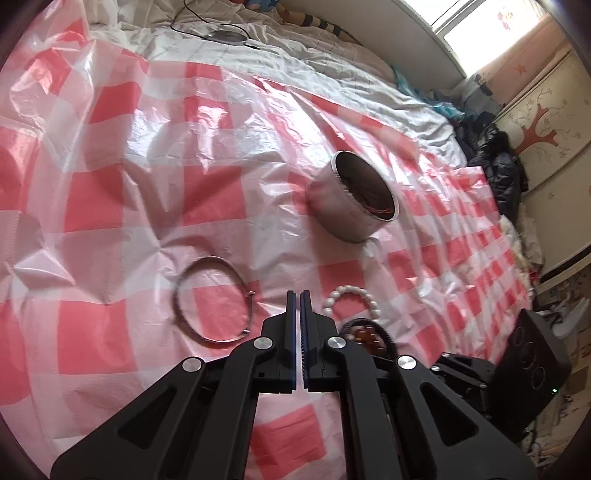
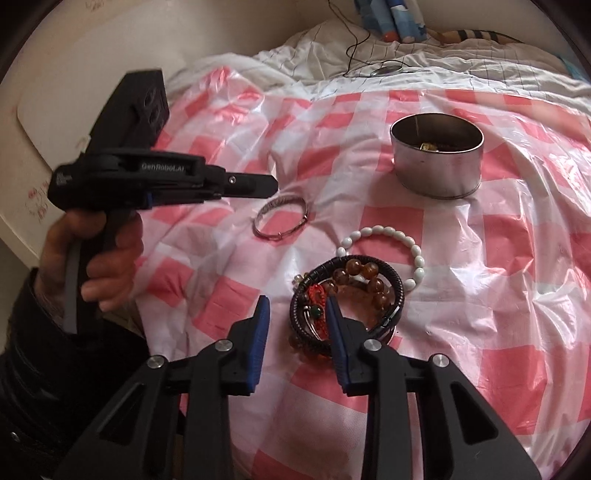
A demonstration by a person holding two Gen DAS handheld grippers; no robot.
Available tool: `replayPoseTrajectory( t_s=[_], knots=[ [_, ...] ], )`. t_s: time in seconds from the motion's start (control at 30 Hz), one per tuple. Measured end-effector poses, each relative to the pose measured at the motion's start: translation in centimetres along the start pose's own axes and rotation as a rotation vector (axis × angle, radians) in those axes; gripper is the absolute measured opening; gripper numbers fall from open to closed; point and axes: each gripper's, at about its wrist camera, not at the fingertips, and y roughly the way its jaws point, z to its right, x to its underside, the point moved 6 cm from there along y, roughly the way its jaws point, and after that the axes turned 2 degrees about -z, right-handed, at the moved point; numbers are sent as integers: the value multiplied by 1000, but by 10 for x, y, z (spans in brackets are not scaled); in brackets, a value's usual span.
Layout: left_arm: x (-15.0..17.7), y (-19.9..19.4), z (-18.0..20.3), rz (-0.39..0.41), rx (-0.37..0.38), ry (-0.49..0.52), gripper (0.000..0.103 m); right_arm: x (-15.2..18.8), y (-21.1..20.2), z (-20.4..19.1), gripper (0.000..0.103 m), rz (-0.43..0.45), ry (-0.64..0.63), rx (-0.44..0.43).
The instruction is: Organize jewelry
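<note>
A round metal tin (image 2: 437,157) stands open on the pink checked plastic sheet (image 2: 480,295), with some jewelry inside; it also shows in the left wrist view (image 1: 354,197). A silver bangle (image 2: 280,220) (image 1: 213,300) lies flat. A white bead bracelet (image 2: 384,251) (image 1: 351,302) lies beside a pile of dark cord and amber bead bracelets (image 2: 347,299) (image 1: 367,338). My left gripper (image 1: 299,295) is shut and empty, above the sheet between bangle and white bracelet; it shows from the side (image 2: 275,184). My right gripper (image 2: 297,302) is open, its right finger over the pile's left edge.
The sheet covers a bed with a rumpled white quilt (image 2: 424,62). A black cable and a small round device (image 1: 227,36) lie on the quilt at the back. Dark clothes (image 1: 498,162) are piled by a wardrobe beyond the bed's edge.
</note>
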Motion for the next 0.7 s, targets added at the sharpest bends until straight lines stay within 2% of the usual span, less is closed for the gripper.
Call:
replayPoseTrajectory(
  t_s=[0.1, 0.17, 0.2, 0.23, 0.3, 0.43, 0.5, 0.53, 0.6, 0.63, 0.7],
  knots=[
    [0, -1, -6, 7, -119, 57, 3, 3, 7, 1, 32, -26, -16, 8],
    [-2, -1, -16, 17, -215, 73, 9, 2, 12, 2, 32, -50, -18, 8],
    [-3, -1, -22, 20, -251, 71, 18, 3, 15, 4, 31, -64, -18, 7],
    [-4, 0, -31, 25, -298, 60, 35, 3, 16, 5, 29, -74, -16, 6],
    [-5, 4, -44, 27, -335, 41, 52, 5, 18, 6, 22, -82, -6, -23],
    [1, 24, -66, -39, -375, 9, 54, 4, 15, 6, 15, -55, 6, -47],
    [3, 29, -64, -39, -393, 38, 54, 2, 9, 9, 14, -23, 40, -83],
    [3, 30, -62, -33, -391, 57, 35, 0, 5, 9, 14, -5, 62, -112],
    [3, 27, -60, -24, -405, 83, 8, -3, -1, 11, 14, 28, 98, -162],
    [2, 23, -58, -9, -393, 91, 3, -5, -5, 12, 14, 46, 119, -190],
    [-1, 15, -51, 17, -348, 82, 0, -9, -13, 12, 14, 89, 149, -256]
  ],
)
